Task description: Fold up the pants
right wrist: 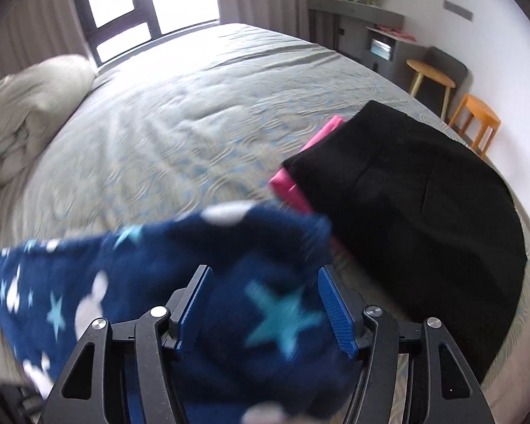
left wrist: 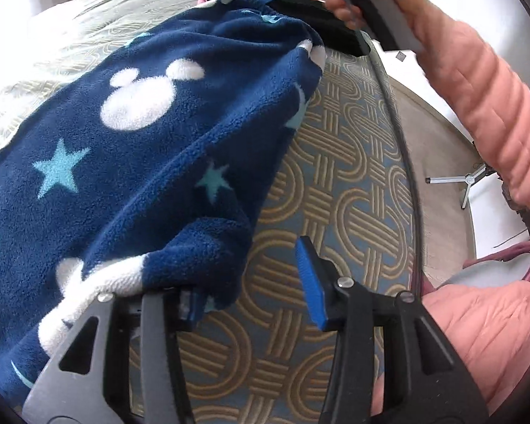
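Mid-fold — navy fleece pants point(left wrist: 152, 162) held up over the patterned bedspread point(left wrist: 335, 190).
Left gripper point(left wrist: 254, 289) spread, fleece draped over one finger; right gripper point(right wrist: 265, 312) wide around a bunched end, grip uncertain. Soft, light, floppy — best pinched at hems.
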The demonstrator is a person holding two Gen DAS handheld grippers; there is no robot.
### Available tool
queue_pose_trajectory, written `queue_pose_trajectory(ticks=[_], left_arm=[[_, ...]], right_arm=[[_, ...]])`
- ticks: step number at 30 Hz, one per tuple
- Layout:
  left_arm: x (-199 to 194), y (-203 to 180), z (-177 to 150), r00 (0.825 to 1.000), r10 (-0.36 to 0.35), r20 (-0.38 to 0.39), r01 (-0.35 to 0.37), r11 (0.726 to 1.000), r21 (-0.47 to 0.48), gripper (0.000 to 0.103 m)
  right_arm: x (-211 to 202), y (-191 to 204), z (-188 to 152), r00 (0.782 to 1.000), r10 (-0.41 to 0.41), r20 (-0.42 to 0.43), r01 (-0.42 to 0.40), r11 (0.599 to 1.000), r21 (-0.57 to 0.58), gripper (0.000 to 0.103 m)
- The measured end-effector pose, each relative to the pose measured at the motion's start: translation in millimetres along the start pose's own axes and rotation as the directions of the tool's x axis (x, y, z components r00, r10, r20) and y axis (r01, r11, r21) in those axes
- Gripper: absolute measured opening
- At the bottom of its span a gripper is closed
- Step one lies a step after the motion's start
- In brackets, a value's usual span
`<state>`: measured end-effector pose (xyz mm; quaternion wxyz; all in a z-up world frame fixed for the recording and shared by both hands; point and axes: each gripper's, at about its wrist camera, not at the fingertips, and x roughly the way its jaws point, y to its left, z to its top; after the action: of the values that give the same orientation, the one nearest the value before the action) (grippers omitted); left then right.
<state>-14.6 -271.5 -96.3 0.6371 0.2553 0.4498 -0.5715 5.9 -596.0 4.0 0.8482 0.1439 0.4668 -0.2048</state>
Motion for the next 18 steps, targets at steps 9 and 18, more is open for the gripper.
queue_pose_trajectory(ticks=[9,18], left_arm=[[0.4,0.1,-6.6,1.000,-0.014,-0.019,0.014,1.000,0.014,0.048],[-14.5,6.2,-16.4,1.000,-0.021,0.008,0.022,0.999,-0.043,0.048]], right_arm=[[54.3,-2.9,30.2,0.986,-0.156,-0.065,0.154,0.987,-0.036,0.016],[36.4,-5.3,28.2,0.987,-0.128,-0.102,0.122,0.991,-0.059,0.032]])
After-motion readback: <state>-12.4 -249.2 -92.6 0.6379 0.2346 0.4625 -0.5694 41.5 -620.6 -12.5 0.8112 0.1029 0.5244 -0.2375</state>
